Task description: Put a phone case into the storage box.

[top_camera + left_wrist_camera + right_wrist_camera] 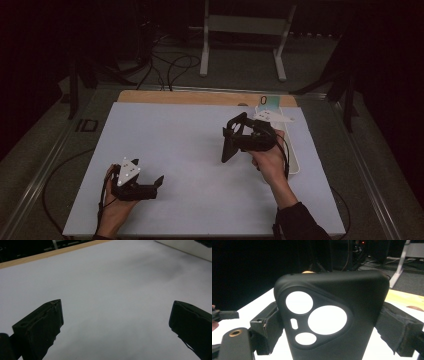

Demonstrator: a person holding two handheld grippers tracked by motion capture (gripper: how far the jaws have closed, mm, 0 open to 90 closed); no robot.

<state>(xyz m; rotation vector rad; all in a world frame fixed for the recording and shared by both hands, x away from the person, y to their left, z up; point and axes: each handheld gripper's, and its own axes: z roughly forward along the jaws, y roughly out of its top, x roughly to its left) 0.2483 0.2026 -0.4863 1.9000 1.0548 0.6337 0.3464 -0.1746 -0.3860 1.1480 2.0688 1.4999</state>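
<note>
A black phone case (228,148) with round camera cut-outs hangs upright over the white mat (190,150), right of centre. My right gripper (234,134) is shut on it. In the right gripper view the case (362,302) stands between the two padded jaws of that gripper (329,322), pressed from both sides. My left gripper (156,187) rests low at the mat's front left, pointing right. Its jaws stand wide apart with nothing between them. In the left gripper view the left gripper (116,315) has bare mat (112,280) ahead of it.
A white tray (295,161) lies along the mat's right side, behind the right hand, with a pale teal-topped item (268,103) at its far end. The wooden table edge (200,97) runs along the back. Cables and a white stand (205,45) are on the floor beyond.
</note>
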